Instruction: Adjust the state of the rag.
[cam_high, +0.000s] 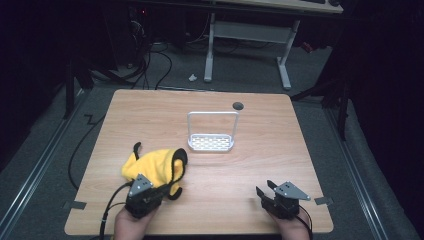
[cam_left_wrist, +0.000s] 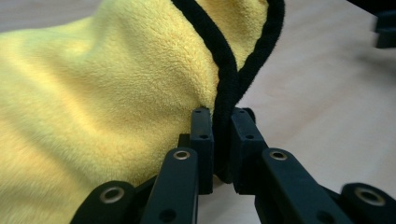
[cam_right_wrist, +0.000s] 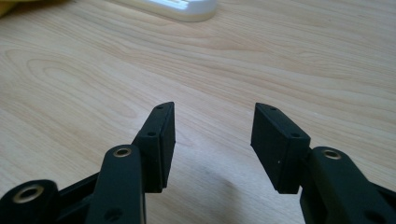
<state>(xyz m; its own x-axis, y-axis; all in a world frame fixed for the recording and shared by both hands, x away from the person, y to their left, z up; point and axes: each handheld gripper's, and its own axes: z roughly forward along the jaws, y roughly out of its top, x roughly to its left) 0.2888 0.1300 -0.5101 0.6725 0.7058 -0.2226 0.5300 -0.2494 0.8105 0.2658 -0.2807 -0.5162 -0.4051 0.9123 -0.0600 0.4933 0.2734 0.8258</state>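
A yellow cloth with a black hem lies bunched at the near left of the wooden table. My left gripper reaches into its near right corner. In the left gripper view the gripper is shut on the cloth, its pads pinching a fold of the black hem. At the near right, my right gripper rests low over bare wood. In the right gripper view it stands open with nothing between its fingers.
A white rack with a perforated base and a tall wire hoop stands at the table's middle; its base edge shows at the top of the right gripper view. A dark cable hole lies behind it. A desk frame stands beyond the table.
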